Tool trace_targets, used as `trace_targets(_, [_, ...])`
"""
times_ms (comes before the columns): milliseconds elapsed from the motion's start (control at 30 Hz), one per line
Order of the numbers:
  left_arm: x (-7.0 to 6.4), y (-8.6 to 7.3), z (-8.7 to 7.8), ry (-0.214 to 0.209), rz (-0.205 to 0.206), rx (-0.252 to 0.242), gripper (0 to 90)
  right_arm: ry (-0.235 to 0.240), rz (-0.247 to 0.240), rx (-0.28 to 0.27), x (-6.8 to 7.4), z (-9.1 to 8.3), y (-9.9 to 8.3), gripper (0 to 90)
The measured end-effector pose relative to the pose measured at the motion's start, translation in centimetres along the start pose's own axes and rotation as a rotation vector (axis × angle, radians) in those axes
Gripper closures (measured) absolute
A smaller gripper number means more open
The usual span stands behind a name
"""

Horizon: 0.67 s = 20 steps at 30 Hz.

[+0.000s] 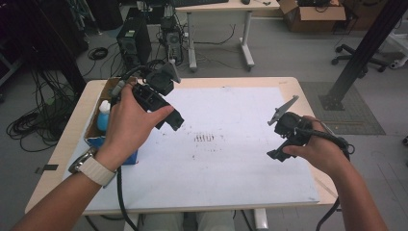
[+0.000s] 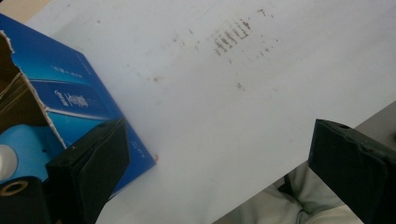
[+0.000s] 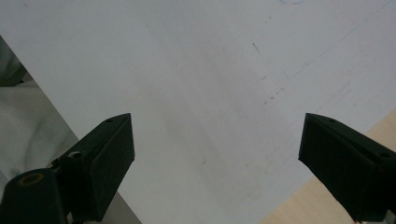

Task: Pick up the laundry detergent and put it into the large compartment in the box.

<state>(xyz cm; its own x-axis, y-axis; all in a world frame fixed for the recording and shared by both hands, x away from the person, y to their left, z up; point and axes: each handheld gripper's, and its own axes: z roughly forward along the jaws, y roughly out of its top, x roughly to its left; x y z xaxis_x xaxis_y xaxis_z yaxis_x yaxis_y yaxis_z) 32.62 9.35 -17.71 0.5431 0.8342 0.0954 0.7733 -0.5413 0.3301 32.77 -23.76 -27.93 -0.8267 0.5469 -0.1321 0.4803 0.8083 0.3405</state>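
High view: the left hand (image 1: pixel 127 127) holds the left gripper (image 1: pixel 159 96) above the white sheet (image 1: pixel 231 163) by the blue box (image 1: pixel 98 139) at the table's left edge; the right gripper (image 1: pixel 285 132) hangs near the right edge.
Left gripper view: jaws wide apart, empty, box (image 2: pixel 70 100) beside the left jaw.
Right gripper view: jaws spread, empty, over the sheet (image 3: pixel 196 70).

No legible text, brand, number or sign is found: the blue box (image 2: pixel 79 102) bears pale printed lettering on its side in the left gripper view, too blurred and small to read, and the brown marks on the white sheet (image 2: pixel 243 107) form no characters.
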Motion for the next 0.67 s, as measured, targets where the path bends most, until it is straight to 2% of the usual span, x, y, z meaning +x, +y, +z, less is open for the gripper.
trace_targets(667, [0.59,-0.16,0.19,-0.006,0.004,-0.002,6.5,-0.002,-0.004,-0.005,0.04,0.12,0.37,10.3])
